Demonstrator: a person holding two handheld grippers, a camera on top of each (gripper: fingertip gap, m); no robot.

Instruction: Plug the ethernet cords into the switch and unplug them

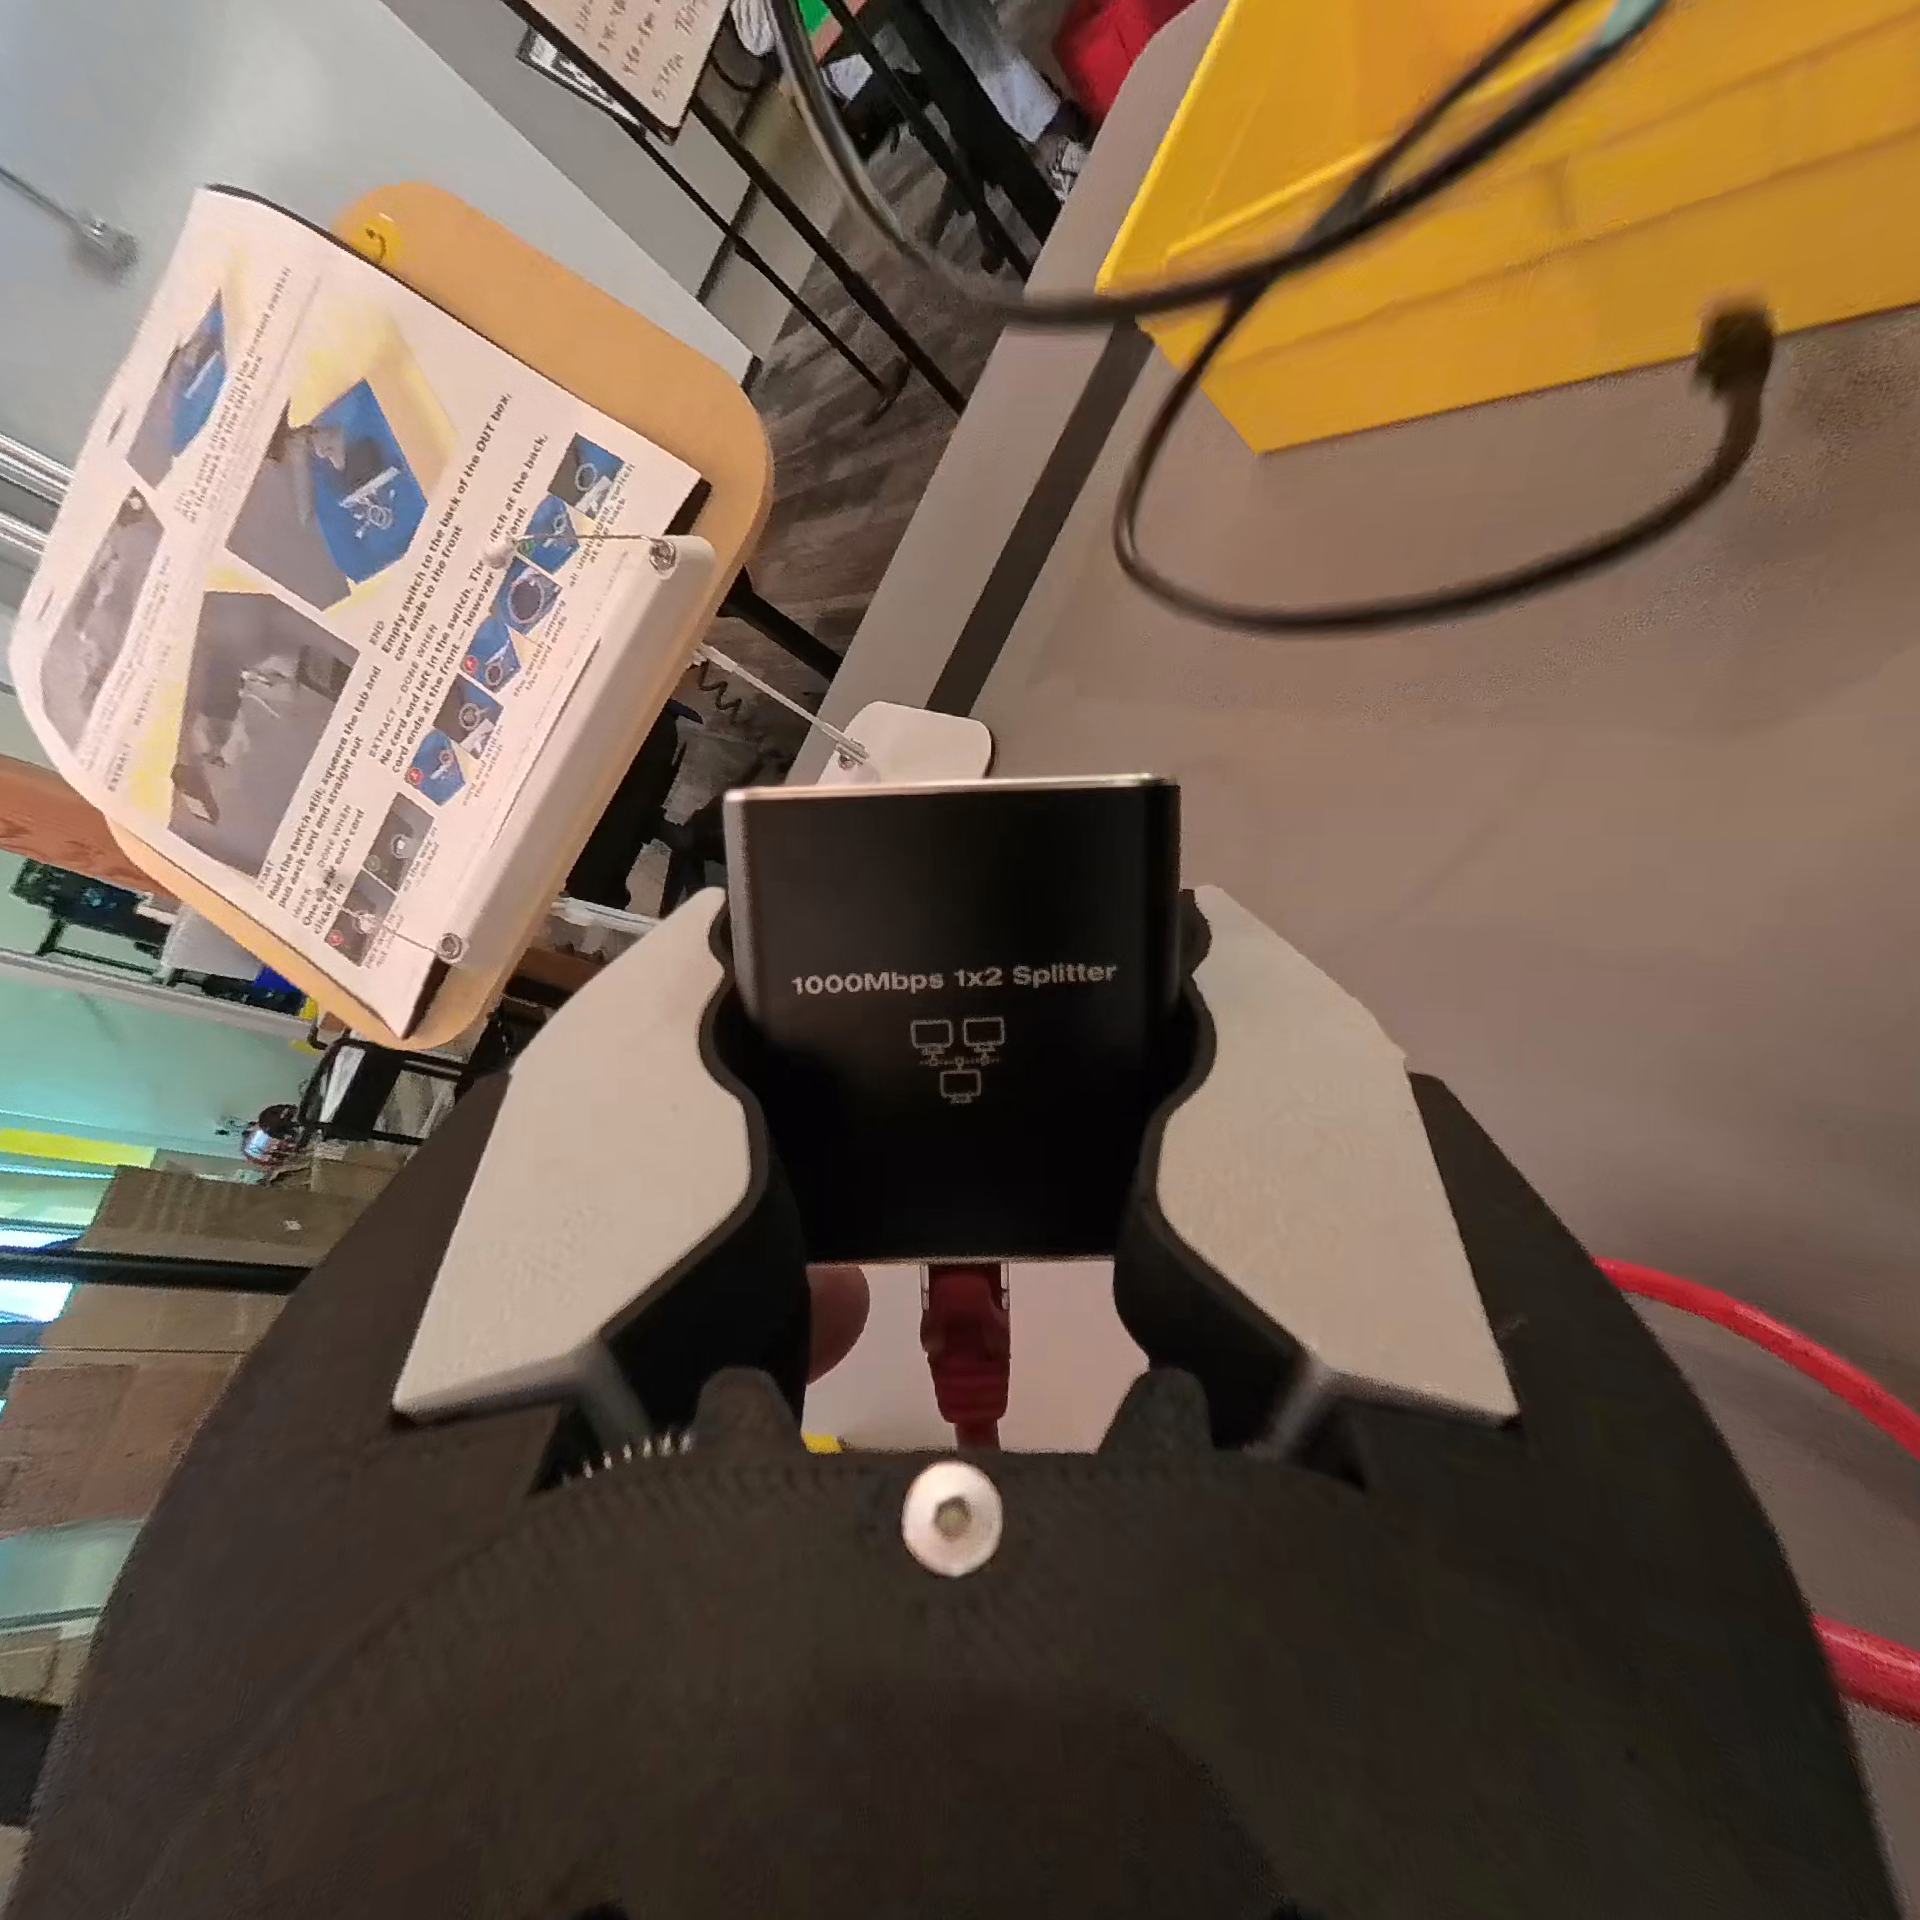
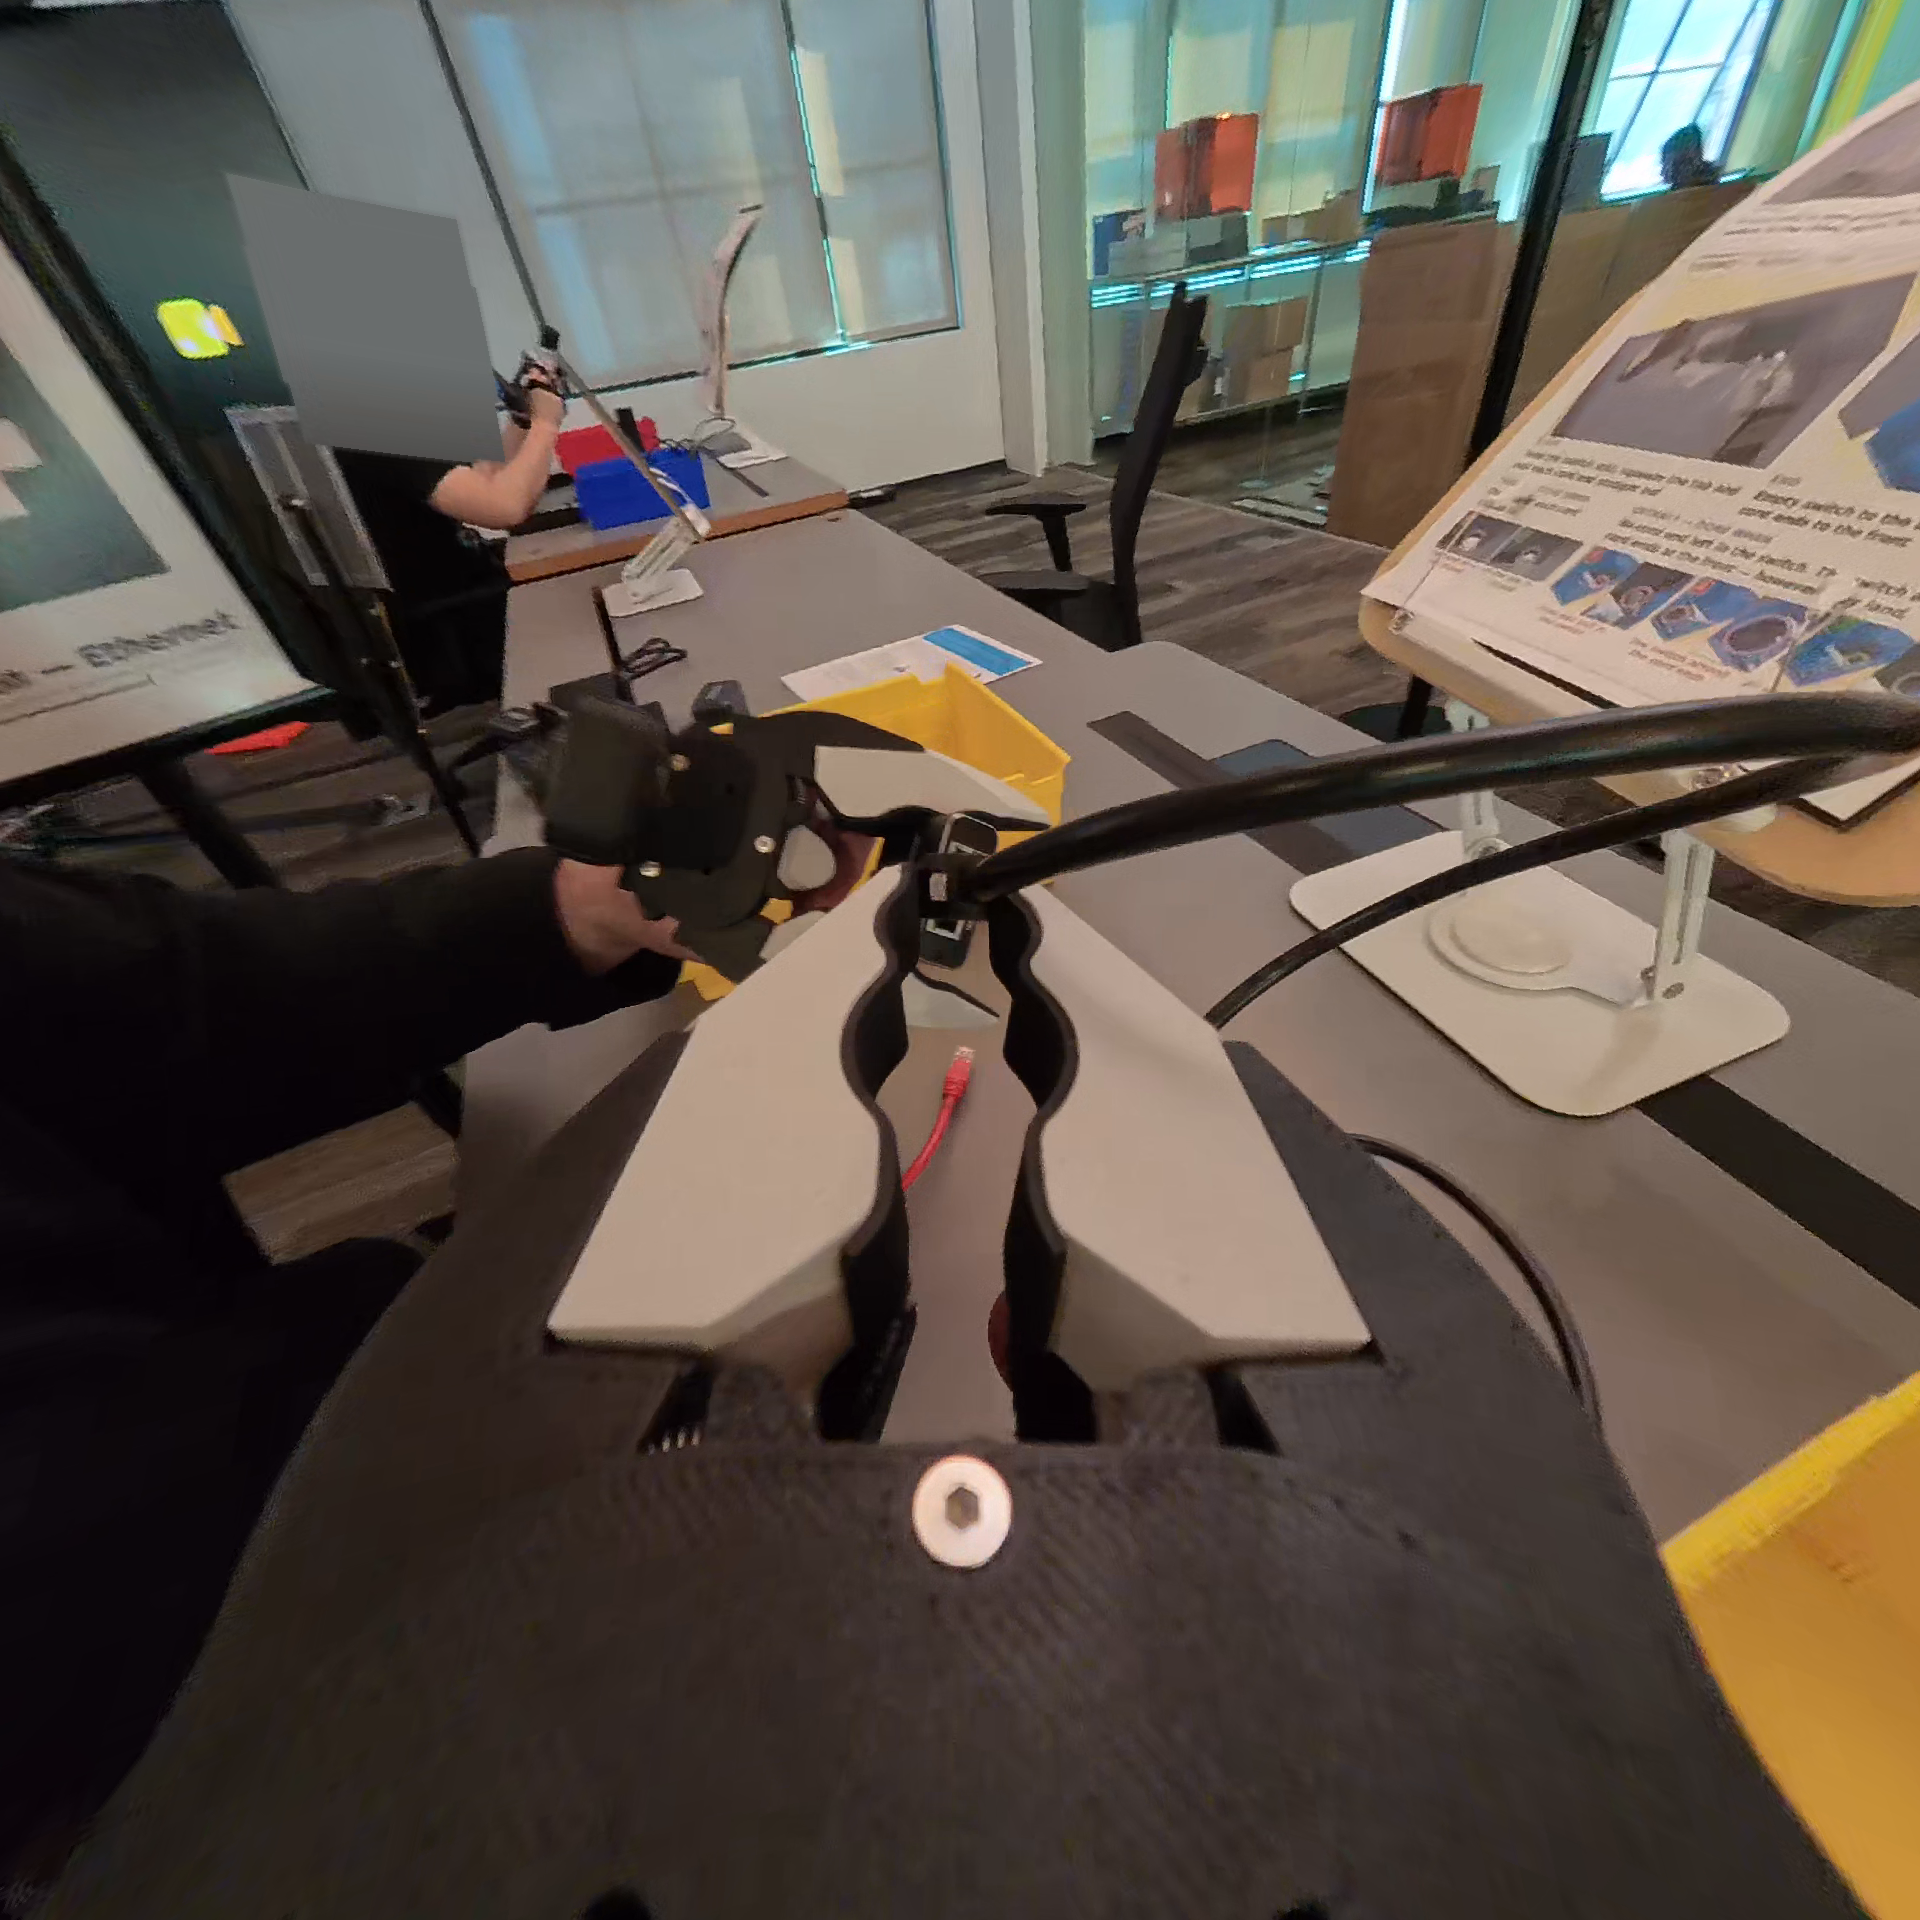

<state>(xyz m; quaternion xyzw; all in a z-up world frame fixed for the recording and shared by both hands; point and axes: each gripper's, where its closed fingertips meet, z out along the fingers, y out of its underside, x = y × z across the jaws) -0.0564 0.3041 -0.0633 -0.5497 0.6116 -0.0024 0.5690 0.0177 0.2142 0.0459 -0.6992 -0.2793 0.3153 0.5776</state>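
Observation:
My left gripper point(image 1: 956, 914) is shut on the black switch point(image 1: 951, 1122), gripping its two sides and holding it off the table. A red ethernet plug point(image 1: 966, 1351) sits in the switch's near end, and its red cord point(image 1: 1766, 1361) runs off to the right. My right gripper point(image 2: 951, 904) is shut on the plug end of the black cord point(image 2: 1351, 769). In the right wrist view the left gripper point(image 2: 935, 821) and switch point(image 2: 971, 834) are just beyond that plug; I cannot tell whether they touch. A loose red plug point(image 2: 958, 1070) and a loose black plug point(image 1: 1730, 353) lie on the table.
A yellow bin point(image 2: 987, 727) stands behind the grippers on the grey table point(image 2: 1351, 1195), and another yellow bin point(image 2: 1818, 1610) is at the near right. An instruction sheet on a stand point(image 2: 1714, 499) with a white base point(image 2: 1538, 997) is at the right. A person point(image 2: 468, 488) works at a far table. Tip to tip, the grippers are about 15 centimetres apart.

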